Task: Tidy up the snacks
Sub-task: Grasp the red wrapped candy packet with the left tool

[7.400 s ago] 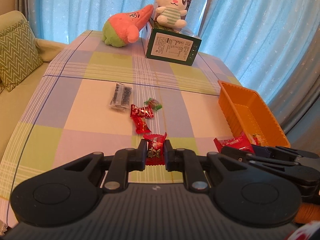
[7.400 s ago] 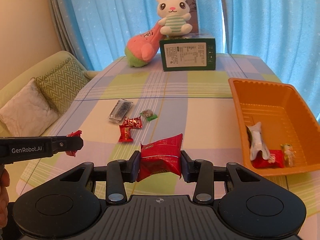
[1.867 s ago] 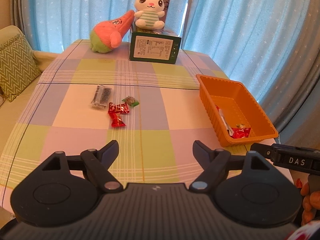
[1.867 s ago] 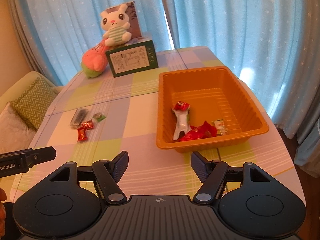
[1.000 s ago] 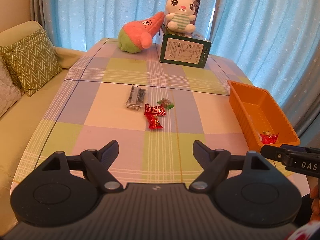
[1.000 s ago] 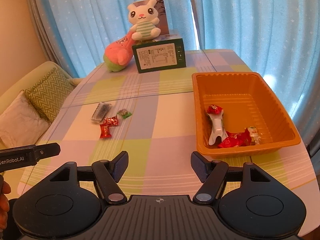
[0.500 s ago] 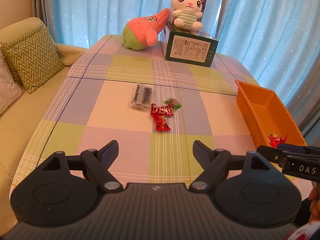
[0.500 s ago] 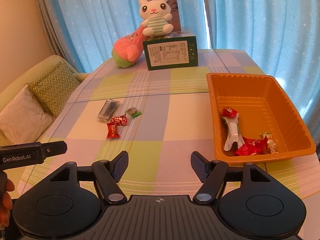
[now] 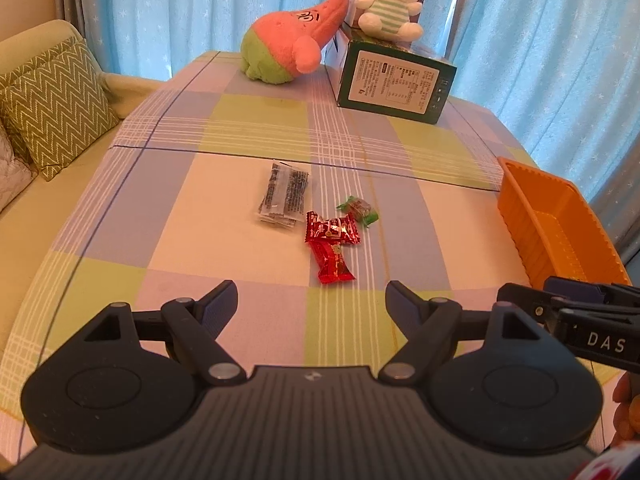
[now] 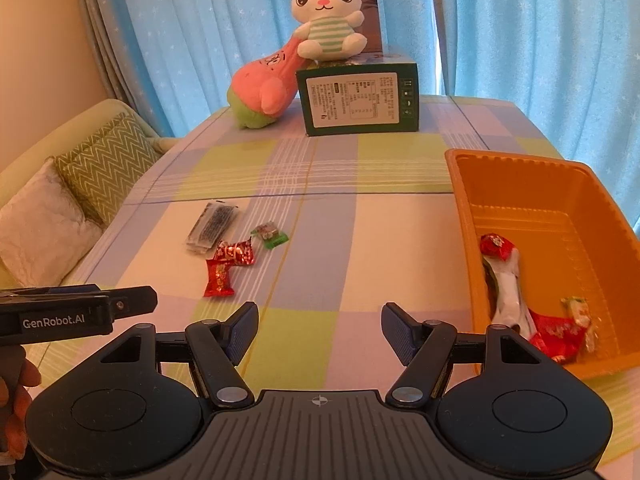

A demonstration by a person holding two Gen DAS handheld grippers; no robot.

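Several snacks lie on the checked tablecloth: a clear packet with dark contents (image 9: pixel 285 197) (image 10: pixel 213 228), a green candy (image 9: pixel 358 209) (image 10: pixel 270 235), and two red candies (image 9: pixel 333 230) (image 9: pixel 331 262) (image 10: pixel 234 253) (image 10: pixel 219 277). An orange tray (image 10: pixel 460 184) (image 9: pixel 520 216) at the right holds a white packet (image 10: pixel 507 292) and red wrappers (image 10: pixel 558 336). My left gripper (image 9: pixel 312 300) is open and empty, just short of the red candies. My right gripper (image 10: pixel 319 326) is open and empty, between the snacks and the tray.
A green box (image 10: pixel 358 102) with a white bunny plush (image 10: pixel 326 20) on it and a pink and green plush (image 10: pixel 264 86) stand at the table's far end. A sofa with zigzag cushions (image 9: pixel 52 104) lies left. Blue curtains hang behind.
Both grippers let go of their red snacks, which now lie in the tray. Both have since moved left and forward toward the loose snacks, staying open.
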